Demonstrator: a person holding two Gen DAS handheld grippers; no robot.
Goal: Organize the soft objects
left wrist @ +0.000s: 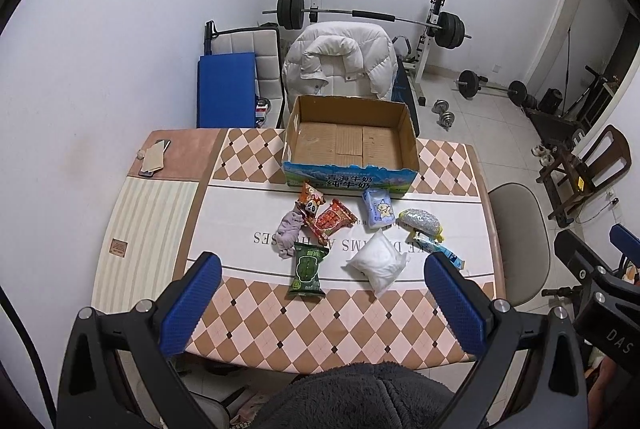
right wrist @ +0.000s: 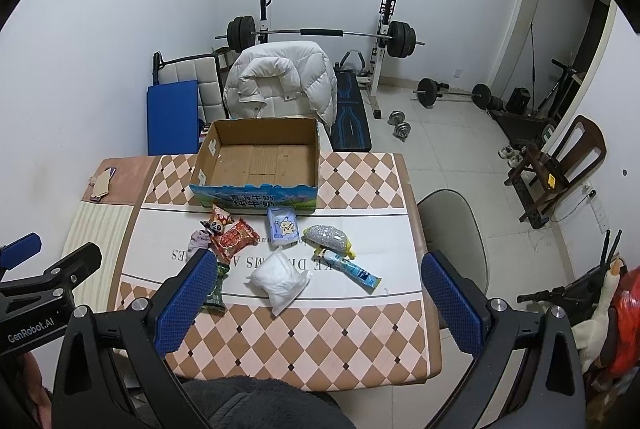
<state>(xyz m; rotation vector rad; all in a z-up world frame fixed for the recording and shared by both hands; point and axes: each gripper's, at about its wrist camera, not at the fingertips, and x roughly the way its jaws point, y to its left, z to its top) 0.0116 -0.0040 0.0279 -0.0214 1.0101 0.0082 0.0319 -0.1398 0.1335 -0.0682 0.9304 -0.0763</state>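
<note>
Both tools raised above the near edge of the bench (left wrist: 240, 333), nothing between the fingers. Left tool (left wrist: 320, 303) spread wide, blue pads (left wrist: 190, 305) well apart; right tool (right wrist: 318, 303) likewise spread wide and empty. Open cardboard box (left wrist: 350, 143) at the far side of the bench, brown floor bare, blue printed front wall facing near. Soft objects clustered just near of the box: orange cartoon snack bag (left wrist: 312, 201) at the far left of the group, touching a red snack packet (left wrist: 334, 219); lilac crumpled cloth (left wrist: 288, 233) just left of these; green packet (left wrist: 307, 271) nearest on the left, lying flat beside the cloth. White puffy pouch (left wrist: 378, 263) near the middle, tilted like a diamond. Pale blue tissue pack with a star figure (left wrist: 378, 211) just near of the box front, right of the red packet. Silver glittery pouch (left wrist: 420, 219) further right, over something yellow, with a light blue tube-shaped packet (left wrist: 438, 251) just near of it. Small tan card and dark flat item (left wrist: 154, 157) at the far left corner, well apart from the group. White puffer jacket (left wrist: 340, 61) draped over a chair beyond the box.
</note>
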